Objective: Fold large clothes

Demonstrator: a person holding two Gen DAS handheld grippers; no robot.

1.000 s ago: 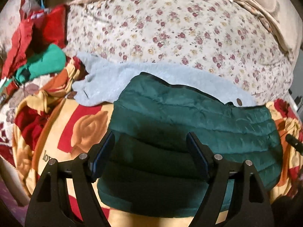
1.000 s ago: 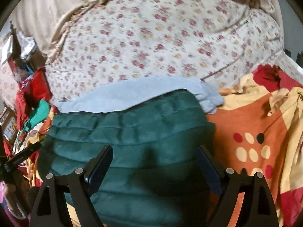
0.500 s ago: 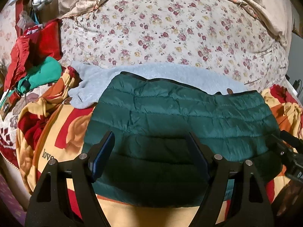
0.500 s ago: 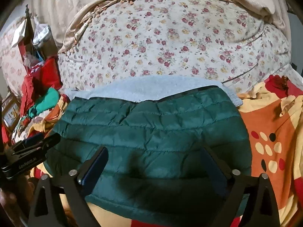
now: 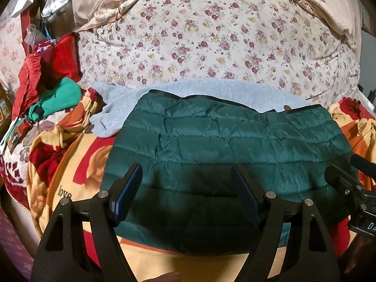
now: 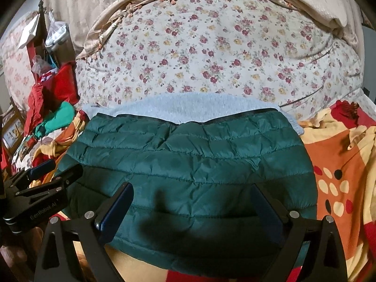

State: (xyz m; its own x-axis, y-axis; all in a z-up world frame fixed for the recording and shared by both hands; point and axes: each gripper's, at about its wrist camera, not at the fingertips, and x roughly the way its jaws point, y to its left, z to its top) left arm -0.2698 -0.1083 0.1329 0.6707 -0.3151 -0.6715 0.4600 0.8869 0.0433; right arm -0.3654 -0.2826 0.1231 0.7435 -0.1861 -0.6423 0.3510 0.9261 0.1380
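Lying mid-frame, the green puffer jacket [image 5: 225,155] runs its long axis left-right, ahead of both grippers; left gripper [image 5: 186,192] & right gripper [image 6: 191,209] jaws wide, empty, roughly equally near.

Quilted jacket [image 5: 223,145] — faintly glossy cloth

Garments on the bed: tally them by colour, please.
Dark green: 1, jacket
Light blue: 1, fleece
Bright green: 1, garment
Red: 1 heap, pieces inside cannot be separated
Total: 4
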